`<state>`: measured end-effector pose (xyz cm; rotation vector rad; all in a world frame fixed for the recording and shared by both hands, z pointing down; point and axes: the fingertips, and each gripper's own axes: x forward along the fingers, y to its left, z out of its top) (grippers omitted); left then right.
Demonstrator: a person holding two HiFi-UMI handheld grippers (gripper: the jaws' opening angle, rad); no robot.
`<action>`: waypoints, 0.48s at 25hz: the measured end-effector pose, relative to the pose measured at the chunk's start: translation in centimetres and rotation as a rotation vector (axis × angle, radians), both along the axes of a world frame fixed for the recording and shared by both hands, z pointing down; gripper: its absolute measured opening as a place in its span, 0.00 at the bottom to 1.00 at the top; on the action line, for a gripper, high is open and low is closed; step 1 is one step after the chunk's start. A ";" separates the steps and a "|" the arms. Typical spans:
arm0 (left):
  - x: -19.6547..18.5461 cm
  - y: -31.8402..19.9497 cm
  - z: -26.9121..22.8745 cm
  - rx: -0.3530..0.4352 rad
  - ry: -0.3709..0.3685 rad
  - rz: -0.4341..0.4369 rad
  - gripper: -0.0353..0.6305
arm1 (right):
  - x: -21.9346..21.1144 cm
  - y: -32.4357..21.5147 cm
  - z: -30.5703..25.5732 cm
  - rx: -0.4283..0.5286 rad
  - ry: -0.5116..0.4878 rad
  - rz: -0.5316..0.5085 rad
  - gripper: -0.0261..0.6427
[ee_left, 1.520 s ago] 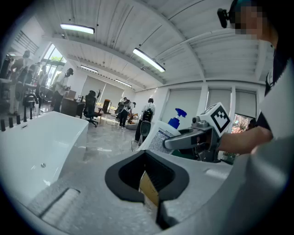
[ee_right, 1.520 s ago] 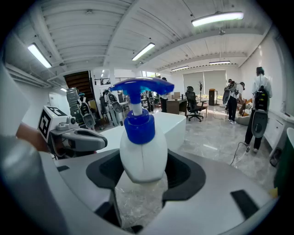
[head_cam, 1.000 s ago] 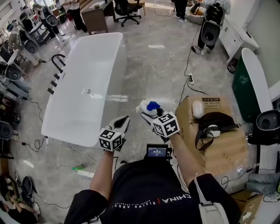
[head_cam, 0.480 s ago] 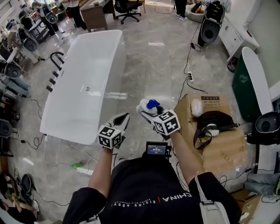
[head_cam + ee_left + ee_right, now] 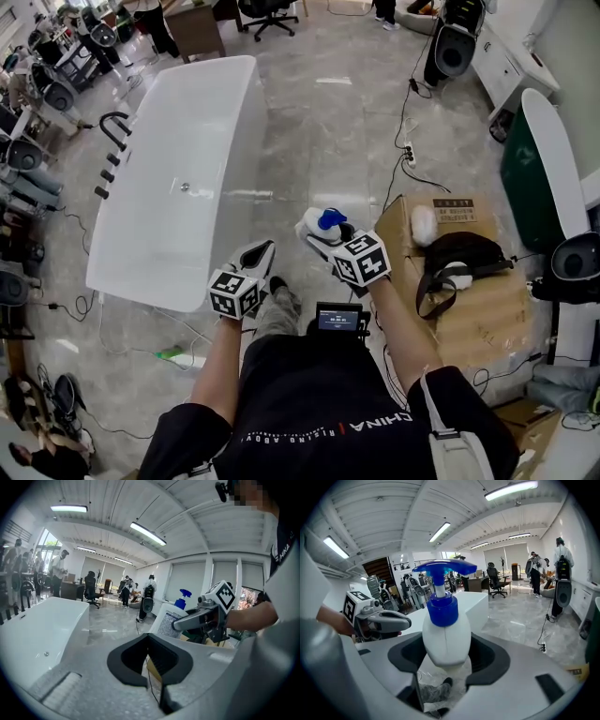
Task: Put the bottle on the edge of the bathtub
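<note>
A white pump bottle (image 5: 317,228) with a blue pump head is upright in the air, and my right gripper (image 5: 321,236) is shut on its body. In the right gripper view the bottle (image 5: 445,634) fills the space between the jaws. My left gripper (image 5: 262,253) hangs beside it to the left, shut and holding nothing. Its tips (image 5: 149,637) meet in the left gripper view, where the bottle (image 5: 168,619) shows to the right. The white bathtub (image 5: 251,141) stands ahead and to the left, its near rim (image 5: 483,603) beyond the bottle.
Black taps (image 5: 112,131) stand at the tub's left side. A cardboard box (image 5: 473,305) with a black bag (image 5: 464,255) on it sits to the right. Cables and a power strip (image 5: 409,150) cross the marble floor. A green bottle (image 5: 173,354) lies by the tub's near end.
A shoe has come into view on the floor under the grippers as the person steps forward. Both grippers drifted slightly with the body; the bottle stays gripped.
</note>
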<state>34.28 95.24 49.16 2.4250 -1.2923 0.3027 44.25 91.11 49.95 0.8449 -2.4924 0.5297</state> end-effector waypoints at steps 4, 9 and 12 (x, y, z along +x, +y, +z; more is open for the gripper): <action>-0.5 -3.1 1.2 -0.019 0.011 0.009 0.07 | -0.3 -3.0 0.6 -0.012 -0.002 0.021 0.44; -0.8 -9.9 2.0 -0.037 0.032 0.031 0.07 | -0.8 -9.4 0.5 -0.008 0.014 0.041 0.44; -1.2 -14.5 2.3 -0.048 0.036 0.056 0.07 | -1.2 -14.2 0.6 -0.013 0.029 0.061 0.44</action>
